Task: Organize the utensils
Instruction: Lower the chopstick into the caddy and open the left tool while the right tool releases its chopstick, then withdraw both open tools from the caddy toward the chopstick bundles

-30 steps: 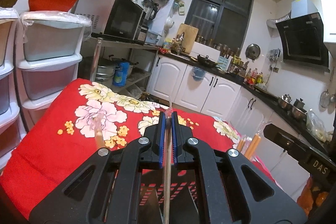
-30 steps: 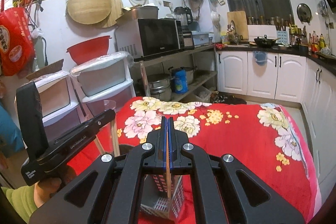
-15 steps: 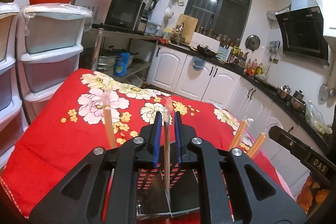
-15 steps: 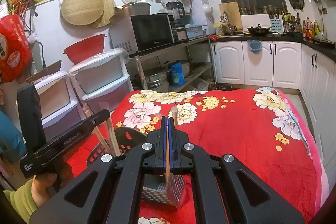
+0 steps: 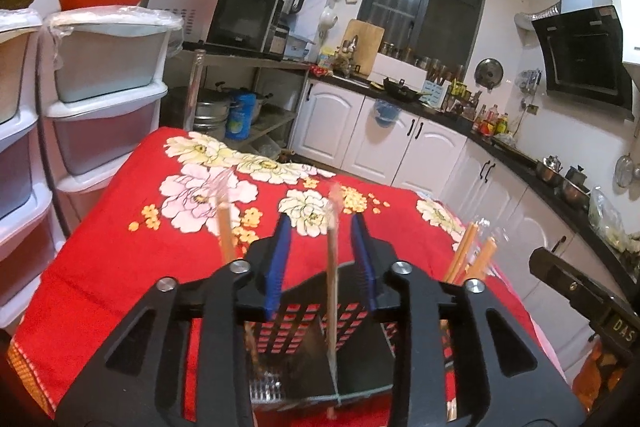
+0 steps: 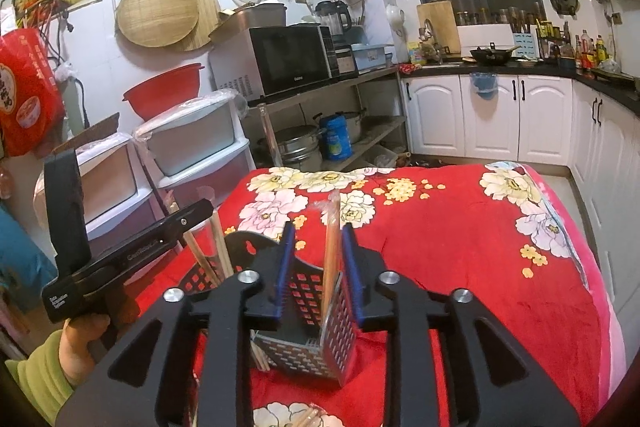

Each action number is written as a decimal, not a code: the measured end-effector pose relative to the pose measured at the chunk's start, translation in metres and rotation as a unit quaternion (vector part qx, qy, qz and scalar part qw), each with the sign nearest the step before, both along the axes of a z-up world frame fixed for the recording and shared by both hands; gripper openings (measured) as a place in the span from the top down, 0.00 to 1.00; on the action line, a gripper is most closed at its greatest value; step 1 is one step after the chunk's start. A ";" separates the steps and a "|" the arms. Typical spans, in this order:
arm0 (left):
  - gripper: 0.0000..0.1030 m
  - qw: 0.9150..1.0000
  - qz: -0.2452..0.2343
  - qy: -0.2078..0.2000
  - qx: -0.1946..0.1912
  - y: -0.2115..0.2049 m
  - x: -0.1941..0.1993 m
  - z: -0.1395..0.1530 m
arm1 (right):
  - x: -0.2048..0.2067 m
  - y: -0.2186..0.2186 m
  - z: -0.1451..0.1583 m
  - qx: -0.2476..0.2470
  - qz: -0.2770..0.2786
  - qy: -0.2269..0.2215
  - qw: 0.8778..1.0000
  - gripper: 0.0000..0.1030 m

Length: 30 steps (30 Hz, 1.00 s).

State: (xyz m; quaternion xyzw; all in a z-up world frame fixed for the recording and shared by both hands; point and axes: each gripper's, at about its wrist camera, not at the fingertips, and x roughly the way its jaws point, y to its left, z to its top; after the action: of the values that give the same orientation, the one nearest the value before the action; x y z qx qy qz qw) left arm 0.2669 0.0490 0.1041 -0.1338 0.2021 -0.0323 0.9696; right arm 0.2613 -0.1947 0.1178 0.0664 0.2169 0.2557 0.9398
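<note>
Table [image 6: 460, 235], covered in a red floral cloth: the far half and the right side lie bare up to the edge, giving free room ahead and to the right of the work. White plastic drawers [image 5: 104, 115] stand close against the left edge; white cabinets [image 6: 492, 119] run beyond the far edge and along the right.

The perforated utensil holder [image 6: 316, 311] stands upright on the near part of the table, directly under both claws. A black basket [image 6: 240, 251] sits just beside it on the left.

Change from the earlier frames: both claws were clamped flat on a wrapped chopstick; both have just been opening, and each stick now stands free in the gap.

Left claw [image 5: 324, 259]: jaws partly open, blue pads clear of the wrapped chopstick [image 5: 332, 267] that stands between them, its lower end down in the holder. Nothing gripped. Further sticks [image 5: 472, 259] rise at the right of this view, one more at the left.

Right claw [image 6: 316, 263]: jaws partly open. Its chopstick [image 6: 330, 259] stands in the holder, leaning slightly toward the right pad; contact with that pad cannot be settled. The person's left hand [image 6: 86, 335] holds the other claw's handle at the left of this view.
</note>
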 end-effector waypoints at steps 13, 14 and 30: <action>0.42 1.000 0.011 0.006 -0.010 0.014 -0.036 0.000 | -0.024 -0.001 -0.008 -0.013 -0.008 0.006 1.000 0.42; 0.41 1.000 0.011 0.005 -0.012 0.015 -0.039 -0.001 | -0.026 -0.002 -0.009 -0.014 -0.009 0.006 1.000 0.41; 0.25 1.000 0.013 0.008 -0.021 0.028 -0.076 -0.012 | -0.053 -0.009 -0.019 -0.034 -0.019 0.008 0.999 0.35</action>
State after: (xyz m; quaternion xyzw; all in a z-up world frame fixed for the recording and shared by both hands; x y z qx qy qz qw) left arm 0.1911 0.0773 0.0921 -0.1567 0.2074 -0.0224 0.9654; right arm 0.2081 -0.2038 0.0990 0.0406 0.2321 0.2301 0.9442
